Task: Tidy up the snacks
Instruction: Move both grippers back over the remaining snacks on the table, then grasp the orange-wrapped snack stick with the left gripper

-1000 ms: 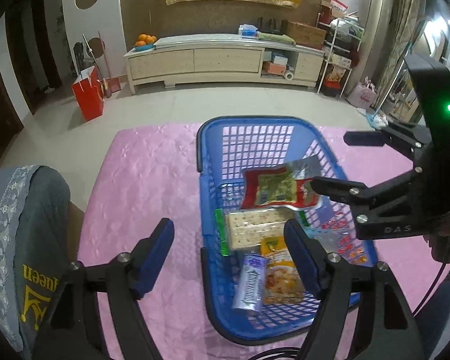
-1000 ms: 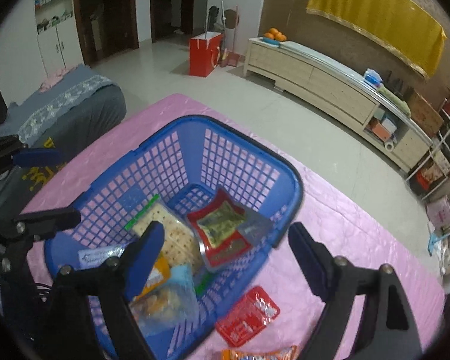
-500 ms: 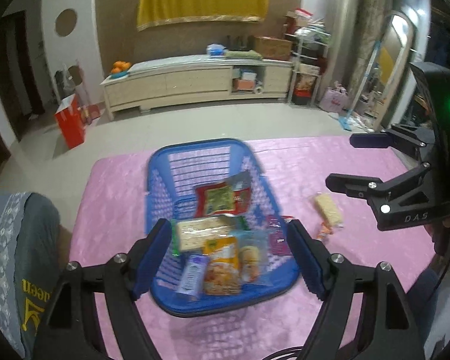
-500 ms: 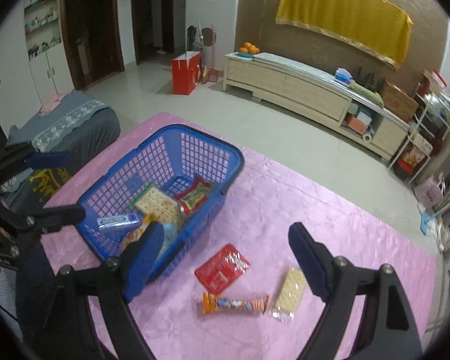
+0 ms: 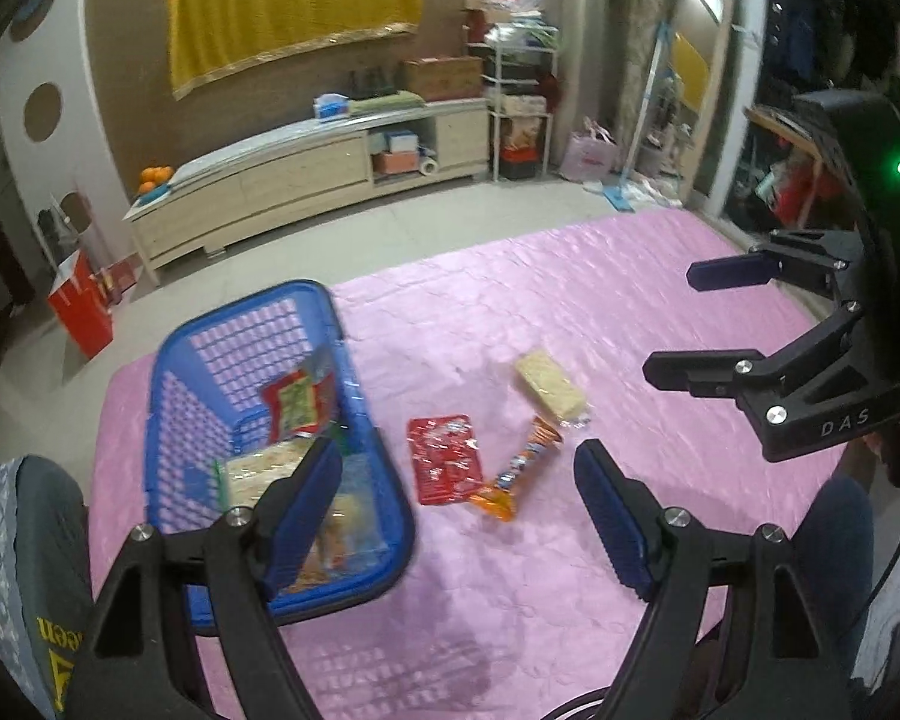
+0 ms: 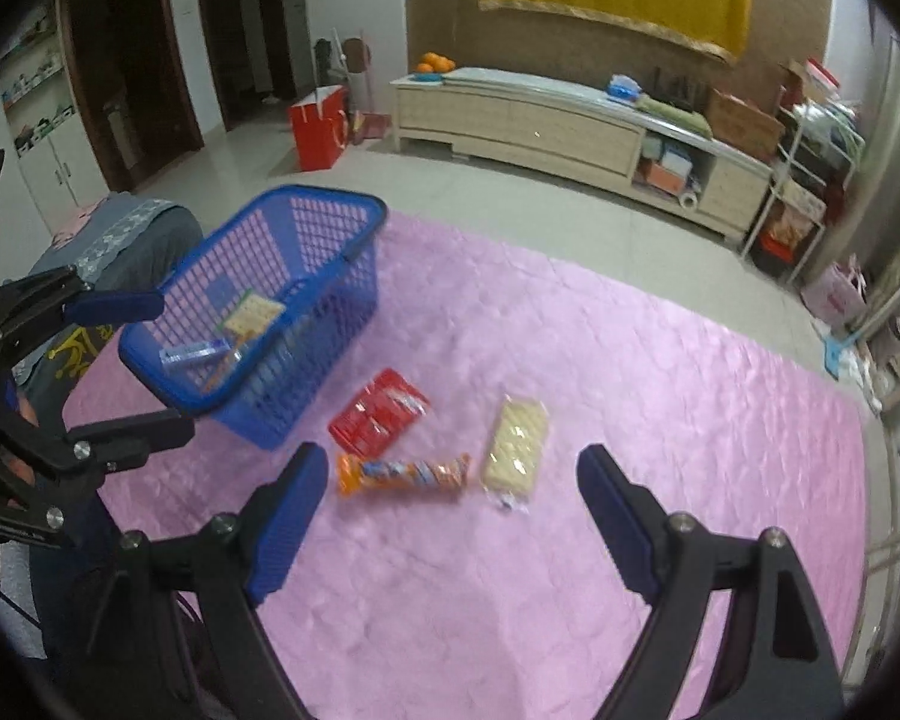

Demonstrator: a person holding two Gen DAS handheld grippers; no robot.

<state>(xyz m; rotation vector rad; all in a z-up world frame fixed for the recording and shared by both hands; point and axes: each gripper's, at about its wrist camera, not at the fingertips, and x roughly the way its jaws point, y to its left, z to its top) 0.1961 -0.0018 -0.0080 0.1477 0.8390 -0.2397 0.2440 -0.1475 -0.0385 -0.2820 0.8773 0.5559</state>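
A blue plastic basket (image 5: 174, 396) (image 6: 324, 222) stands on the pink cloth and holds several snack packs. Three snacks lie on the cloth to its right: a red packet (image 5: 444, 459) (image 6: 381, 411), an orange wrapped bar (image 5: 519, 468) (image 6: 405, 474) and a pale cracker pack (image 5: 549, 384) (image 6: 516, 441). My left gripper (image 5: 459, 519) is open and empty, above the cloth near the basket's right wall. My right gripper (image 6: 450, 516) is open and empty, above the cloth in front of the loose snacks; it also shows in the left wrist view (image 5: 696, 318).
The pink cloth (image 5: 570, 300) covers the table. A grey cushioned seat (image 5: 24, 552) sits at the table's left edge. Beyond the table are a tiled floor, a long low cabinet (image 6: 558, 120) and a red bag (image 6: 318, 126).
Both grippers have pulled back and up from the basket and swung right. The loose snacks on the cloth have come into view. Both stay open.
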